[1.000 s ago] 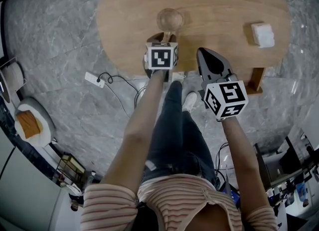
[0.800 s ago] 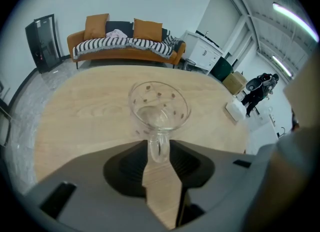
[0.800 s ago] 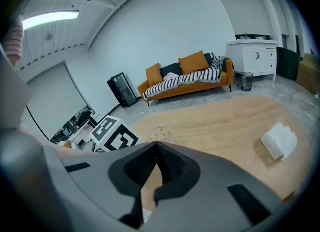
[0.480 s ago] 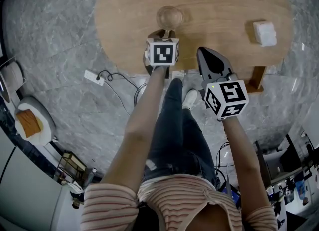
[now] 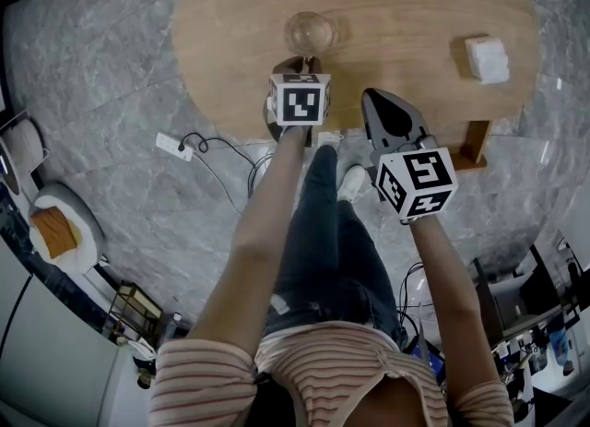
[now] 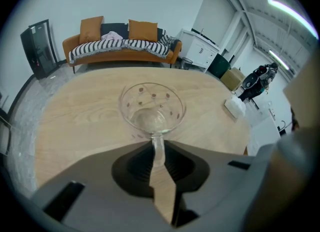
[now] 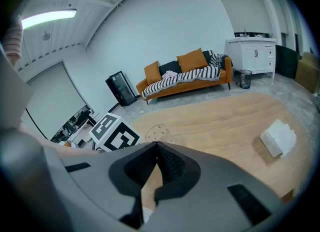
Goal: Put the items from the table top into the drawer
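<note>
A clear stemmed glass [image 5: 311, 32] stands upright near the front edge of the oval wooden table [image 5: 406, 10]. My left gripper [image 5: 300, 67] points steeply down at its foot. In the left gripper view the jaws are closing, and the stem of the glass [image 6: 151, 106] sits between the tips of the left gripper [image 6: 158, 152], pinched by them. My right gripper [image 5: 373, 95] hovers at the table's edge to the right, tips together, with nothing in it. The right gripper [image 7: 156, 145] sees the glass [image 7: 159, 133] just beyond its tips. A white box [image 5: 486, 59] lies at the right end.
The white box [image 6: 234, 107] lies apart from the glass, near the table's right end, and shows as the white box [image 7: 278, 137] in the right gripper view. A power strip with a cable [image 5: 171, 147] lies on the marble floor. An orange sofa [image 6: 120, 45] stands beyond the table.
The left gripper's jaws have drawn in round the glass's stem. Both hands and the glass have stayed where they were.
</note>
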Tool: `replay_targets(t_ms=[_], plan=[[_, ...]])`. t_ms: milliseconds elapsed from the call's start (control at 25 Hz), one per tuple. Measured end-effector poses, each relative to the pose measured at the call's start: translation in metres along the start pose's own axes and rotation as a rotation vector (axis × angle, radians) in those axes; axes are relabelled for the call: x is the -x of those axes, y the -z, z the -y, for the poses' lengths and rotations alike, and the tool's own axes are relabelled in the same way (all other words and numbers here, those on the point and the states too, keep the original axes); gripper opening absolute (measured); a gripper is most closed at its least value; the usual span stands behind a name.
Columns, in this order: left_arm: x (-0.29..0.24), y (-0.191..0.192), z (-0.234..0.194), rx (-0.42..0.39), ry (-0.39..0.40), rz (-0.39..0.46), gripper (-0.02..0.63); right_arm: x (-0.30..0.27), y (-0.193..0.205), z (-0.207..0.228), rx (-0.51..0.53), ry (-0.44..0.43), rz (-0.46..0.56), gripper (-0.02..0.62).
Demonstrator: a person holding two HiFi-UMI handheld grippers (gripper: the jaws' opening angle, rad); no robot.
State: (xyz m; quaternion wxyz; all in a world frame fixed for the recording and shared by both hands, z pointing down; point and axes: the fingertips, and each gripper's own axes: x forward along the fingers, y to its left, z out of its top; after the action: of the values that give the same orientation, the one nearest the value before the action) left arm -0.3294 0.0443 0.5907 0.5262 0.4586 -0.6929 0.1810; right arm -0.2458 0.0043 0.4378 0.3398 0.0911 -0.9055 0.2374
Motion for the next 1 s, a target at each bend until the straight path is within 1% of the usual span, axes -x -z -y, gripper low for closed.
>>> replay_targets(t_ms=[280, 520, 800, 1000], plan=[[0.005, 0.006, -0.005, -0.016, -0.015, 0.003, 0.049, 0.003, 0.002, -0.004, 0.004, -0.003, -0.003, 0.009], [0.021, 0.002, -0.001, -0.049, -0.022, 0.032, 0.049, 0.008, 0.0, -0.008, 0.007, 0.0, 0.012, 0.008], [0.041, -0.015, 0.005, -0.099, -0.02, 0.068, 0.049, 0.024, -0.009, -0.013, 0.005, 0.023, 0.045, 0.009], [0.053, -0.03, 0.023, -0.15, 0.007, 0.095, 0.049, 0.042, -0.014, -0.007, -0.009, 0.062, 0.076, 0.009]])
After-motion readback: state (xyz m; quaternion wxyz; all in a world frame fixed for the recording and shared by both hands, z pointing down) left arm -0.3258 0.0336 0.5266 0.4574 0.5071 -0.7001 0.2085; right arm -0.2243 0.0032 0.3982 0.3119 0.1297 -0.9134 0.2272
